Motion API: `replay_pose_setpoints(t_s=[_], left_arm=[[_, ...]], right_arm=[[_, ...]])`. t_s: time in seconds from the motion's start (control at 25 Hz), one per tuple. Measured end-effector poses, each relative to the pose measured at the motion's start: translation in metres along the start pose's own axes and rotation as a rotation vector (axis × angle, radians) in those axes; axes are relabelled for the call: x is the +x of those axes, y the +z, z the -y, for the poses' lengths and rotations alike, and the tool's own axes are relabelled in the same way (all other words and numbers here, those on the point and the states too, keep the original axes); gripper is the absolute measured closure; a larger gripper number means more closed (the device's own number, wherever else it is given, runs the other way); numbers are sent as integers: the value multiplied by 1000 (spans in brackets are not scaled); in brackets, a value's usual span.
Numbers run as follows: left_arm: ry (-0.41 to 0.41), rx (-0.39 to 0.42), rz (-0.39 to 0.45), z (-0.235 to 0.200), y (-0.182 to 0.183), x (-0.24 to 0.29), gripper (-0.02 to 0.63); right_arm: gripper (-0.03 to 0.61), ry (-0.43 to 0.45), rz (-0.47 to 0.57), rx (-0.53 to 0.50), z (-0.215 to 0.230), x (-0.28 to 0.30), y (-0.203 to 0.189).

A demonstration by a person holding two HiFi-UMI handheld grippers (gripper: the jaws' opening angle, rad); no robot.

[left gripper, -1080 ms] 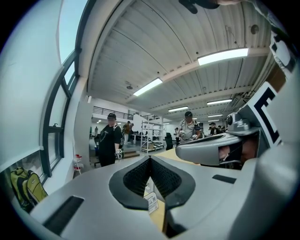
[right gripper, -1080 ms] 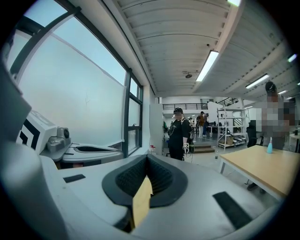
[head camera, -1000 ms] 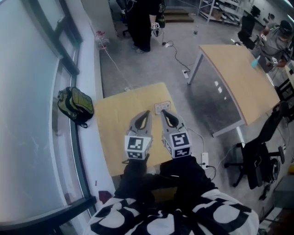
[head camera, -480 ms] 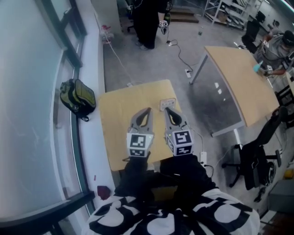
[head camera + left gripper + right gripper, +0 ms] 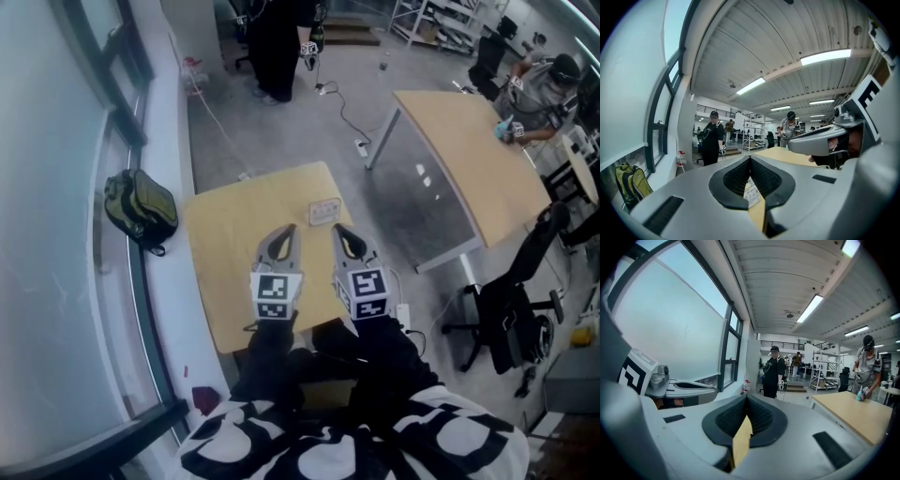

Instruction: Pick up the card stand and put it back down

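The card stand [image 5: 325, 212] is a small white printed card holder at the far right edge of a small wooden table [image 5: 225, 253]. My left gripper [image 5: 288, 230] hovers over the table just short of it, jaws shut and empty. In the left gripper view the stand [image 5: 752, 196] shows through the slit below the closed left gripper [image 5: 750, 158]. My right gripper [image 5: 339, 228] hangs close beside the left, a little to the right of the stand, also shut with nothing in it. In the right gripper view only the tabletop [image 5: 742, 441] shows under the closed right gripper [image 5: 746, 397].
A green backpack [image 5: 141, 211] lies on the window ledge at the left. A larger wooden table [image 5: 469, 150] stands to the right, with a black office chair [image 5: 511, 314] nearer. A power strip [image 5: 403, 317] and cables lie on the floor. A person in black [image 5: 272, 47] stands far back.
The head view has swung a little, so the table sits further left. Both grippers stay shut, in much the same place just short of the card stand.
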State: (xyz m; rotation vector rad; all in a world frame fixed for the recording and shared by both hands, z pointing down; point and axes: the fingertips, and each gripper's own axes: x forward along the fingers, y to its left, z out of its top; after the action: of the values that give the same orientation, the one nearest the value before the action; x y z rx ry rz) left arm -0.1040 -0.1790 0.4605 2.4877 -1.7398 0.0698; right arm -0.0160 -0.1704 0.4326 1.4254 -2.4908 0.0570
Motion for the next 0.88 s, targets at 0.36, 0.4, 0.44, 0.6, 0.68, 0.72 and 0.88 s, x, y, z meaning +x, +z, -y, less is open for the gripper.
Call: replay_pose_setpoints(t_s=[0.36,0.4,0.44,0.6,0.68,0.72,0.88], left_arm=[[-12,154,-308,-13,-107,33,607],[-42,157,-412,-13,-144,33,607],[-74,148,-526,-10,-182,28,607],[-125,130,-933,-3,-304,-25,607],[-112,135,-1041,-9,-335,-46,607],[-98,137,-1085,-15,-344,-55,607],[-37,129,-1115,-35,-355,-65,607]], right_arm=[[558,-65,-30,18,21,34,-42],[558,-95,-51,20,27,43,-61],[558,-124,-88,17,32,51,-86],[558,-157,-381,-27,42,59,-228],[558,-138,-506,-15,40,49,-285],[558,-123,-541,-9,37,45,-303],[558,-75,-496,12,31,46,-302]])
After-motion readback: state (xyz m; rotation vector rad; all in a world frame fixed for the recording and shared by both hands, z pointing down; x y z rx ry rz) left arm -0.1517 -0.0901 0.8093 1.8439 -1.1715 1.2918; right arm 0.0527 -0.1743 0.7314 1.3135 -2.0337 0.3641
